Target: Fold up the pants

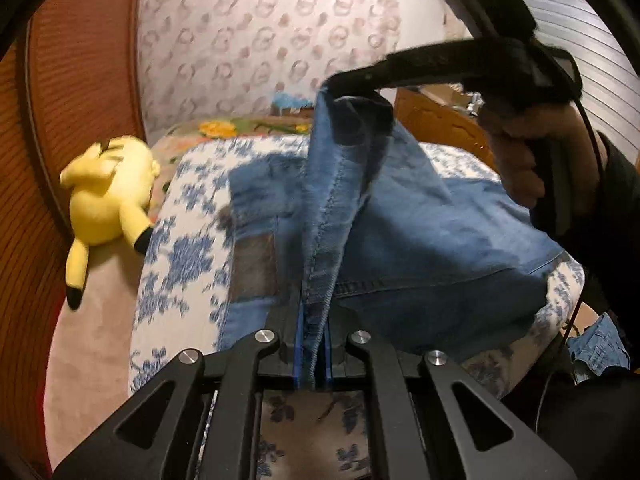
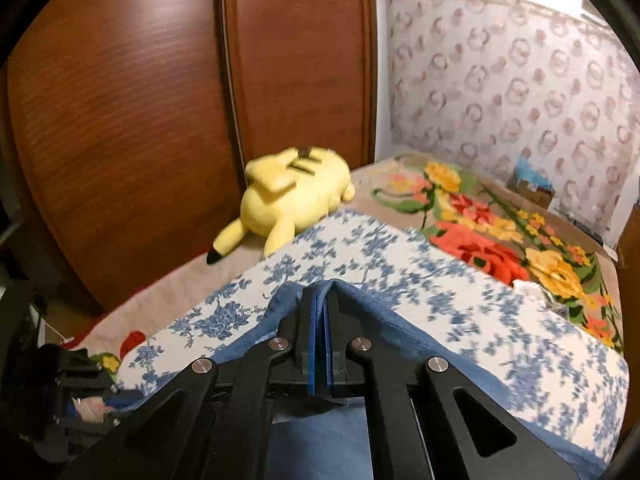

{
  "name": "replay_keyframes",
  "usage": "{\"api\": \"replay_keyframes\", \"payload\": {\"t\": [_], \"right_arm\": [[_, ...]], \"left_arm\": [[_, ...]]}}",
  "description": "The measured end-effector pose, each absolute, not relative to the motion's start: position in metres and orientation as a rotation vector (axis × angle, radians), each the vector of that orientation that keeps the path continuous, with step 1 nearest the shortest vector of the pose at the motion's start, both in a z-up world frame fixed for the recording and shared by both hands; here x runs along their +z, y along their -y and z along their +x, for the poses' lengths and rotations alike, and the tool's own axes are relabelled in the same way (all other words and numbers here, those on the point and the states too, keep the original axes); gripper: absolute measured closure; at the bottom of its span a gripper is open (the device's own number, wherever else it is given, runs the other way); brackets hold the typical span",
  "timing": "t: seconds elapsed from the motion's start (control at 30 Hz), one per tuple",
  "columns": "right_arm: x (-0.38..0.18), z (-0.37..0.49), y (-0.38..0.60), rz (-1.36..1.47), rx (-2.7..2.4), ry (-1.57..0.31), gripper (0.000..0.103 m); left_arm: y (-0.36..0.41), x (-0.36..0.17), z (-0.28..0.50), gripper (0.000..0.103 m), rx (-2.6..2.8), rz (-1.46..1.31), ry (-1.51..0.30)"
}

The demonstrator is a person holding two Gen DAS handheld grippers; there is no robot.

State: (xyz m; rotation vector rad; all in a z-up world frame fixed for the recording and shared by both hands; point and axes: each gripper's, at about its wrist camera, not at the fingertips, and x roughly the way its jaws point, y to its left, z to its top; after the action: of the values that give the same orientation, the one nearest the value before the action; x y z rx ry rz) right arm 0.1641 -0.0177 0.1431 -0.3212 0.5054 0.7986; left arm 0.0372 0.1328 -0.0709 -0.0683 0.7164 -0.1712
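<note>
Blue jeans [image 1: 420,248] lie on a white cloth with blue flowers [image 1: 180,248] on a bed. My left gripper [image 1: 313,344] is shut on a seamed edge of the jeans, which rises taut away from it. My right gripper [image 1: 348,84] shows in the left wrist view, held by a hand, shut on the far end of that same lifted edge. In the right wrist view my right gripper [image 2: 320,320] is shut on a fold of the jeans [image 2: 384,312], with denim draped on both sides of its fingers.
A yellow plush toy [image 1: 108,196] lies on the beige bed to the left, also in the right wrist view [image 2: 288,196]. A brown wooden wardrobe [image 2: 160,120] stands behind it. A flowered blanket [image 2: 512,240] covers the far bed. A wooden bed frame [image 1: 440,124] stands behind the jeans.
</note>
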Motion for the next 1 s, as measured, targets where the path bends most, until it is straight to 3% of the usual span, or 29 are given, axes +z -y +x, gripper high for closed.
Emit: {"api": "replay_keyframes", "payload": {"t": [0.23,0.37,0.5,0.6,0.9,0.97,1.0], "right_arm": [[0.131,0.202,-0.022,-0.285,0.837,-0.575,0.098],[0.139,0.210,-0.017,-0.180,0.893,-0.576,0.070],[0.135,0.210,-0.009,-0.196,0.883,-0.558,0.064],[0.131,0.207,-0.005,-0.211,0.886,-0.558,0.057],[0.138,0.191,0.020,-0.212,0.814,-0.574,0.052],[0.136,0.183,0.032,-0.240,0.780,-0.553,0.053],[0.135,0.179,0.039,-0.246,0.768,-0.542,0.052]], "left_arm": [[-0.143,-0.085,0.039,0.093,-0.146,-0.084,-0.747],[-0.147,-0.085,0.036,0.089,-0.138,-0.087,-0.746],[-0.151,-0.083,0.036,0.070,-0.116,-0.090,-0.742],[-0.151,-0.085,0.038,0.067,-0.109,-0.089,-0.744],[-0.152,-0.089,0.042,0.066,-0.073,-0.070,-0.761],[-0.152,-0.087,0.042,0.059,-0.069,-0.067,-0.758],[-0.152,-0.086,0.041,0.050,-0.067,-0.066,-0.752]]}}
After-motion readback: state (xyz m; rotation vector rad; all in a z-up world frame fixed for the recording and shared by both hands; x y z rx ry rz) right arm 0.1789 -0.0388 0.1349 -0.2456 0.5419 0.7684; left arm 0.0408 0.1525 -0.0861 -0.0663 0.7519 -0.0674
